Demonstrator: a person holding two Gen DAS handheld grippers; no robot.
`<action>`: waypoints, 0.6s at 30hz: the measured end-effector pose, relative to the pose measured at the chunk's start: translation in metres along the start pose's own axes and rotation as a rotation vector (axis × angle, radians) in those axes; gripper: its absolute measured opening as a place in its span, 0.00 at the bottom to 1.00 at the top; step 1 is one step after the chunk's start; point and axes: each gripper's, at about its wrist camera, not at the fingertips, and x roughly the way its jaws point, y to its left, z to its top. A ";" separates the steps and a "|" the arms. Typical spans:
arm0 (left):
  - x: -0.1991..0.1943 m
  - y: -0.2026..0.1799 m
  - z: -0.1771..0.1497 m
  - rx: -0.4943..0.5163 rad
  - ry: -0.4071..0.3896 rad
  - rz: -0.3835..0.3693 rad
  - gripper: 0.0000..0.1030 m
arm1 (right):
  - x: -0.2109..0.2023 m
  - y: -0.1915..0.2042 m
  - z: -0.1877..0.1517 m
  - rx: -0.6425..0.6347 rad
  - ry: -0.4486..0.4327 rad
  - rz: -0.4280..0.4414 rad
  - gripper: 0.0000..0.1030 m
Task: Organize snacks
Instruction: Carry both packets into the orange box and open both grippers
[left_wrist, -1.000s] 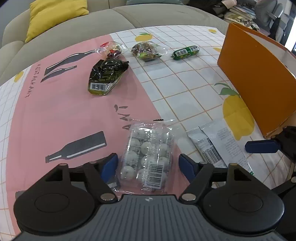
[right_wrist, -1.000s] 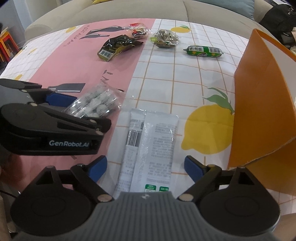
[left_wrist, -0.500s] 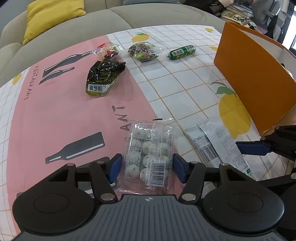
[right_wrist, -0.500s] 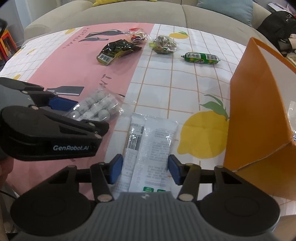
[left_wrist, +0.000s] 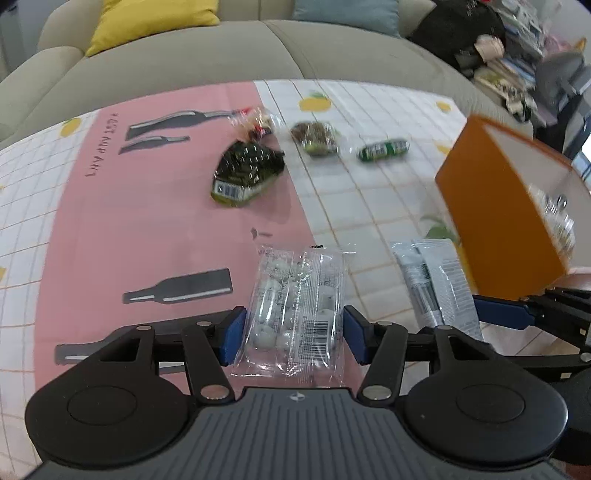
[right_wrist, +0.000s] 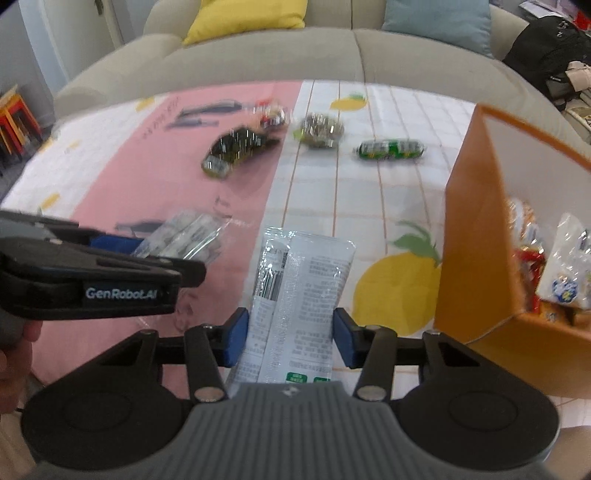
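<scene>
Snacks are gripped: left claw (left_wrist: 294, 334) has closed on the ball pack (left_wrist: 295, 306), right claw (right_wrist: 290, 334) on the sachets (right_wrist: 295, 295).

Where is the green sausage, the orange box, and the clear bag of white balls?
green sausage (right_wrist: 389, 149), right wrist view, middle of its wrapper.
orange box (right_wrist: 474, 236), right wrist view, its outer wall.
clear bag of white balls (left_wrist: 295, 302), left wrist view, bag's middle.

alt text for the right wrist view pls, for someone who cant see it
The right gripper is shut on a white sachet pack above a pink and lemon-print tablecloth. An open orange box of snacks stands at right, the left gripper holds a clear candy pack at left, and four snacks lie farther back.
</scene>
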 end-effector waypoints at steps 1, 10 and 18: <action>-0.006 0.000 0.003 -0.005 -0.006 -0.009 0.62 | -0.006 -0.001 0.002 0.001 -0.014 0.004 0.47; -0.057 -0.033 0.041 0.013 -0.089 -0.079 0.62 | -0.076 -0.040 0.036 0.046 -0.156 -0.014 0.47; -0.077 -0.091 0.086 0.095 -0.142 -0.226 0.62 | -0.120 -0.119 0.062 0.158 -0.194 -0.057 0.47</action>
